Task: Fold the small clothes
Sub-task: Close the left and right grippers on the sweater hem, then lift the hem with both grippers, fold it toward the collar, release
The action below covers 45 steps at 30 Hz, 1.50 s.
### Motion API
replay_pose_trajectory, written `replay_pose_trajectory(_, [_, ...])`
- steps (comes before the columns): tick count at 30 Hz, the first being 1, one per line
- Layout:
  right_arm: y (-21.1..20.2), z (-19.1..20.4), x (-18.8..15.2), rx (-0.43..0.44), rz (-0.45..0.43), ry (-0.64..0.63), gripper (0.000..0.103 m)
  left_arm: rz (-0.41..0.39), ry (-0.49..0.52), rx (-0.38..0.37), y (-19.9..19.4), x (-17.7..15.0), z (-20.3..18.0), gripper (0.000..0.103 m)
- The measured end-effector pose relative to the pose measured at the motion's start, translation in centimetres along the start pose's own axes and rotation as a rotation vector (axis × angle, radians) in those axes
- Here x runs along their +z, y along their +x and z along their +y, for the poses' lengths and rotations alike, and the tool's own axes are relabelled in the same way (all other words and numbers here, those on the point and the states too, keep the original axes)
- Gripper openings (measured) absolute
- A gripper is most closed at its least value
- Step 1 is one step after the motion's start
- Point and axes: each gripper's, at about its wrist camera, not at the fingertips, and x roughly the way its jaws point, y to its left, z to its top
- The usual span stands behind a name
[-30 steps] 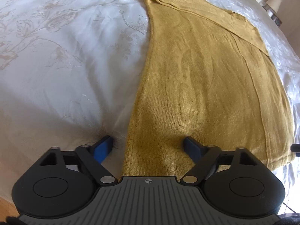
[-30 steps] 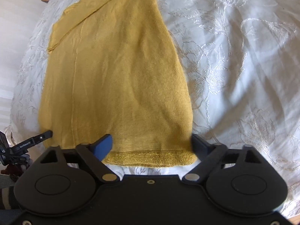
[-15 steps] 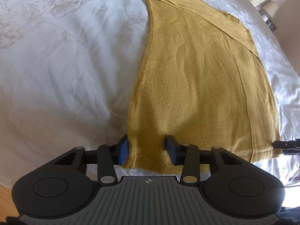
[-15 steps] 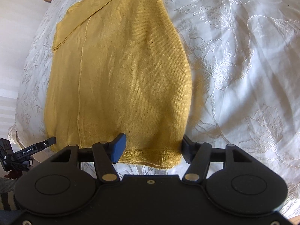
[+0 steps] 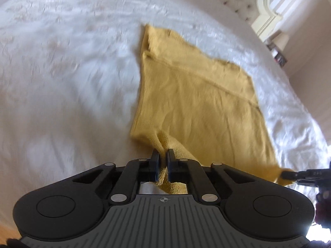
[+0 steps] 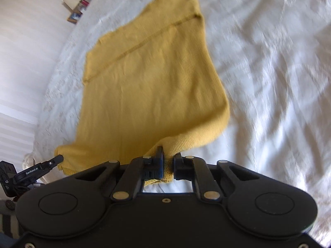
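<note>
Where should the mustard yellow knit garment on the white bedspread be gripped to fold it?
Grip the mustard yellow knit garment at its two near hem corners, coming from the near edge. The hem lies straight across there, and the left gripper and right gripper already pinch it.

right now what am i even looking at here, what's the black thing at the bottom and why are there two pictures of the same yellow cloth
The black thing is a hand-held tool with two fingers, and a person carries one in each hand. Each tool has a camera looking forward along its fingers, so you get two pictures of one scene: one from the left gripper, one from the right gripper.

The yellow knitted garment lies on a bed with a white embroidered bedspread. Each gripper has pinched one near corner of the garment's hem, and the cloth bunches up between the fingers. The right one's fingers are just finishing closing on it. In each picture the other tool shows at the edge, at the far corner. The pictures are blurred.
</note>
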Motion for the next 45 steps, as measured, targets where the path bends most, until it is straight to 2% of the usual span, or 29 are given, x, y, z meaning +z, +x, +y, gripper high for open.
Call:
replay_pose_trajectory(10, [-0.5, 1.2, 7.3, 0.035, -0.192, 0.001, 0.017, -0.138, -0.009, -0.05, 1.7, 7.9, -1.2, 0.007])
replay_pose_trajectory(21, [1.6, 3.2, 17.2, 0.032, -0.285, -0.088, 0.017, -0.239, 0.017, -0.083, 5.1, 16.5, -2.4, 0.007])
replay_pose_trajectory(28, [5.5, 3.3, 23.0, 0.014, -0.284, -0.105, 0.017, -0.222, 0.018, -0.063, 9.7, 21.0, -1.9, 0.007])
replay_pose_trajectory(34, [9.9, 2.3, 25.9, -0.025, -0.212, -0.092, 0.018, -0.158, -0.027, -0.008, 14.2, 22.7, -0.2, 0.007])
replay_pose_trajectory(36, [11.1, 1.8, 26.4, -0.039, -0.192, -0.085, 0.023, -0.146, -0.042, 0.014, 15.2, 23.1, 0.4, 0.008])
replay_pose_trajectory(38, [12.0, 1.4, 26.9, -0.048, -0.178, -0.071, 0.023, -0.141, -0.057, 0.04, 16.0, 23.5, 0.9, 0.009])
replay_pose_trajectory(39, [12.3, 1.2, 27.1, -0.041, -0.174, -0.062, 0.024, -0.139, -0.064, 0.045, 16.3, 23.7, 1.1, 0.014])
replay_pose_trajectory(40, [12.5, 1.1, 27.3, -0.044, -0.174, -0.056, 0.028, -0.137, -0.068, 0.05, 16.6, 24.0, 1.1, 0.026])
replay_pose_trajectory(41, [12.6, 1.1, 27.6, -0.046, -0.177, -0.052, 0.031, -0.137, -0.063, 0.052, 16.7, 24.1, 1.1, 0.031])
replay_pose_trajectory(43, [12.3, 0.9, 27.8, -0.053, -0.198, -0.049, 0.056, -0.142, -0.031, 0.053, 16.5, 24.1, 0.6, 0.043])
replay_pose_trajectory(45, [11.7, 0.7, 28.0, -0.051, -0.233, -0.034, 0.061, -0.138, 0.012, 0.054, 16.0, 23.6, 0.0, 0.044])
